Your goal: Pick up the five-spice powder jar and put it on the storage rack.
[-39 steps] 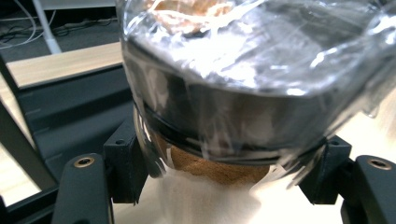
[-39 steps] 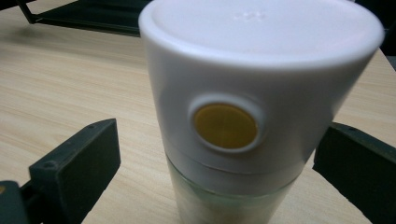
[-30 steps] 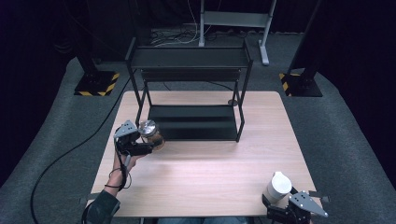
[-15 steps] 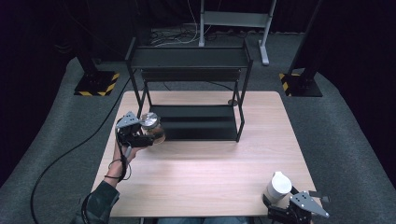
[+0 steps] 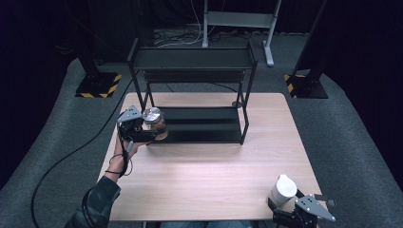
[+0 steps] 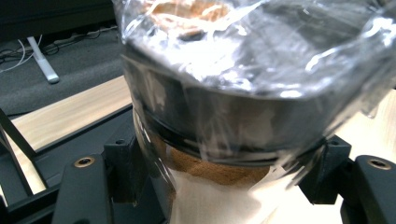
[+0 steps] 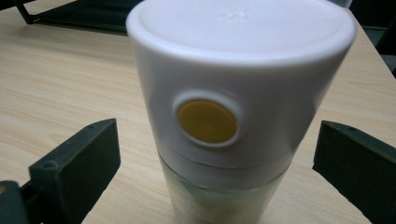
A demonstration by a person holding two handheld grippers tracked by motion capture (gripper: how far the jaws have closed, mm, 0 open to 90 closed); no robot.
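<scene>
Left gripper (image 5: 142,130) is clamped on a glass jar (image 5: 155,124), both jaws pressed to its body below the lid; the jar is carried clear of the table, just at the front left corner of the black two-tier rack (image 5: 192,95). From the left gripper view, the jar (image 6: 233,107) has a dark lid wrapped in crinkled clear film and brown powder inside; gripping under the lid likely keeps the film and cap free and the jar upright. Its place beside the lower shelf (image 5: 199,124) suggests that shelf is the target, entered from the open front. Right gripper (image 5: 297,216) sits near the front right corner of the table (image 5: 209,175), jaws spread either side of a white-capped bottle (image 5: 283,189) with gaps showing, not pinching it. In the right gripper view, the bottle (image 7: 224,107) stands upright on the wood, with a round yellow button on the cap facing the camera; the jaws look staged for a later grasp while the left hand works. Rack shelves appear bare.
</scene>
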